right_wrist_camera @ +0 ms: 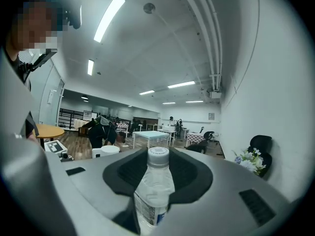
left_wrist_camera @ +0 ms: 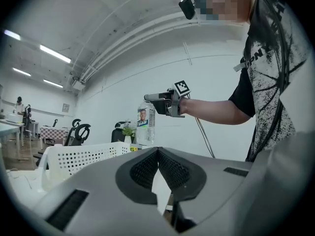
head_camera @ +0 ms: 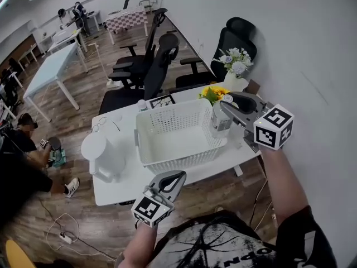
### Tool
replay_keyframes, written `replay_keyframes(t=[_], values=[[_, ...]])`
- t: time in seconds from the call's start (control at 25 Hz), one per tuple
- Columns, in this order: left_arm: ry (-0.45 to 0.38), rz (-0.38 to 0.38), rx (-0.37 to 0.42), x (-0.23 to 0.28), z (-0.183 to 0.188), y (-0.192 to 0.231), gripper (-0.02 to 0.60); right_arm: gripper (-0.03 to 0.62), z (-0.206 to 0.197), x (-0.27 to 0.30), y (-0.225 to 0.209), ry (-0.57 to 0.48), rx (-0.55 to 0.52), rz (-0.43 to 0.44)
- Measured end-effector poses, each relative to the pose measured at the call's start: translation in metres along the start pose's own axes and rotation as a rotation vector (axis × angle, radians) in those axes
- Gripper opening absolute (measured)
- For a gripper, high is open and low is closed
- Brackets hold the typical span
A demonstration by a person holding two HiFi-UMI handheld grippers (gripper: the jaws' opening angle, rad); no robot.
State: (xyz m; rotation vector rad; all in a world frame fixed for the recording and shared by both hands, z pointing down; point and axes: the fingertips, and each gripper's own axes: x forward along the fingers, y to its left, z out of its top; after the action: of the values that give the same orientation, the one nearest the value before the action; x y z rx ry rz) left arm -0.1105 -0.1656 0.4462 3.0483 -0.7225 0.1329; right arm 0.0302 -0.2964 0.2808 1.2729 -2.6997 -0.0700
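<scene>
A clear water bottle [head_camera: 220, 119] with a white cap stands upright between the jaws of my right gripper [head_camera: 227, 108], which is shut on it just right of the white perforated basket [head_camera: 192, 155]. In the right gripper view the bottle [right_wrist_camera: 154, 193] fills the gap of that gripper [right_wrist_camera: 157, 177]. My left gripper [head_camera: 177, 177] hovers at the table's near edge, in front of the basket, shut and empty. Its pads meet in the left gripper view [left_wrist_camera: 158, 154], which also shows the bottle [left_wrist_camera: 146, 124] and the basket [left_wrist_camera: 81, 159].
The white table [head_camera: 122, 188] also bears a white jug [head_camera: 103, 154], a small dark-framed picture [head_camera: 162, 101], yellow flowers [head_camera: 213, 94] and a vase of pale flowers [head_camera: 235, 66]. Black office chairs [head_camera: 148, 71] stand behind it. A person [head_camera: 22, 144] sits on the floor at left.
</scene>
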Motion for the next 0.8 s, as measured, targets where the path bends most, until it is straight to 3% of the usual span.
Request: replay_keyframes(t=[0.56,0.8], values=[[0.009,-0.122,-0.020,0.114,0.008,-0.047,0.011,0.147,-0.052,-0.092,-0.106,0.062,0.045,-0.141],[0.012,-0.121,-0.057,0.156,0.007,-0.058,0.011,0.147,-0.083,-0.116,-0.141,0.067,0.069,-0.163]])
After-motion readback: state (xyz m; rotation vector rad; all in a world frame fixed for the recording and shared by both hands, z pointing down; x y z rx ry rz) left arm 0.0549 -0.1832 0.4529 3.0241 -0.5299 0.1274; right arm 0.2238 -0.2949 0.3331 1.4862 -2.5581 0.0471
